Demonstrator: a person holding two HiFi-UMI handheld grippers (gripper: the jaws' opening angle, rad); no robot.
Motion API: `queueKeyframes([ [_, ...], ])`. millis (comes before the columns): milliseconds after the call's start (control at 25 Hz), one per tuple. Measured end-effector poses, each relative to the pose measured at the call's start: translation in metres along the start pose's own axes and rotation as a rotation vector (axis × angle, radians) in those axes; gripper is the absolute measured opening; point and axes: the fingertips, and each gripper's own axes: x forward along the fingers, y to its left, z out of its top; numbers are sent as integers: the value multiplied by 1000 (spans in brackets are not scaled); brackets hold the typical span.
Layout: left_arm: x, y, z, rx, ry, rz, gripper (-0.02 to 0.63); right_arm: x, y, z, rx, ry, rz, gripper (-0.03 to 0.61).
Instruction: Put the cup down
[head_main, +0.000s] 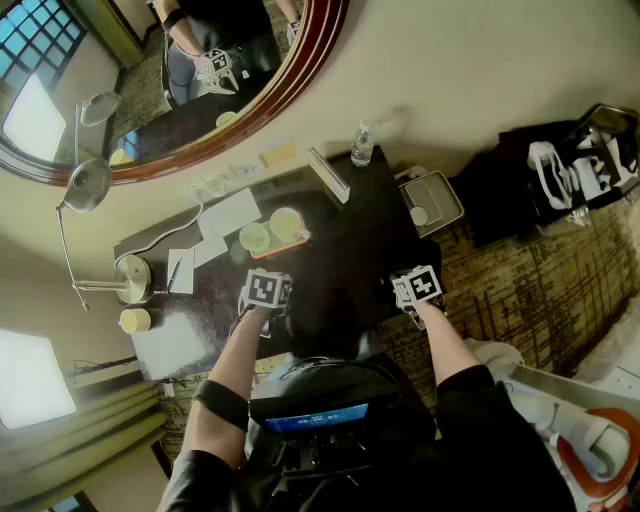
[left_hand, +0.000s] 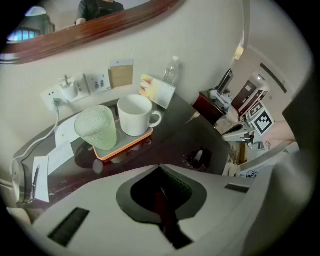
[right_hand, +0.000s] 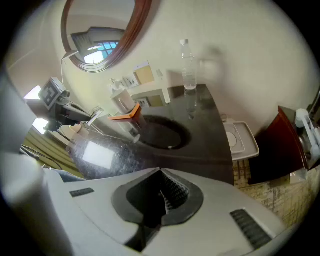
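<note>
A white mug (left_hand: 134, 114) stands upright on an orange tray (left_hand: 131, 144) beside a frosted green glass (left_hand: 98, 127), at the back of the dark desk (left_hand: 175, 140). From the head view the mug (head_main: 286, 222) and glass (head_main: 254, 238) lie beyond my left gripper (head_main: 265, 292). That gripper (left_hand: 160, 172) is shut and empty, well short of the tray. My right gripper (head_main: 418, 288) hovers over the desk's near right side, also shut (right_hand: 160, 175) with nothing in it. In the right gripper view only the tray's corner (right_hand: 125, 115) shows.
A water bottle (head_main: 362, 143) stands at the desk's far edge by the wall. A desk lamp (head_main: 130, 276), papers (head_main: 228, 213) and wall sockets (left_hand: 75, 87) are on the left. A white-lidded bin (head_main: 432, 202) and a black bag (head_main: 520, 180) sit to the right.
</note>
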Motion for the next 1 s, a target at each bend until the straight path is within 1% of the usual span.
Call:
queueKeyframes([
  [160,-14,17,4,1,-49,42,0,1,20,41,-77,-71,25,11],
  [320,-33,27,13,-15,-134,68,0,2,47,77,-160,-128,59,11],
  [480,-50,43,13,-43,-210,119,0,3,79,109,-251,-182,96,11],
  [600,-69,56,16,-40,-287,175,0,-1,103,130,-315,-230,123,11],
  [760,-95,67,26,-43,-413,240,0,-10,134,157,-382,-298,156,12],
  [880,-104,65,31,-49,-477,236,0,-13,154,171,-425,-333,175,21],
  [1000,-107,70,29,-53,-497,244,0,-8,168,175,-465,-345,178,25],
])
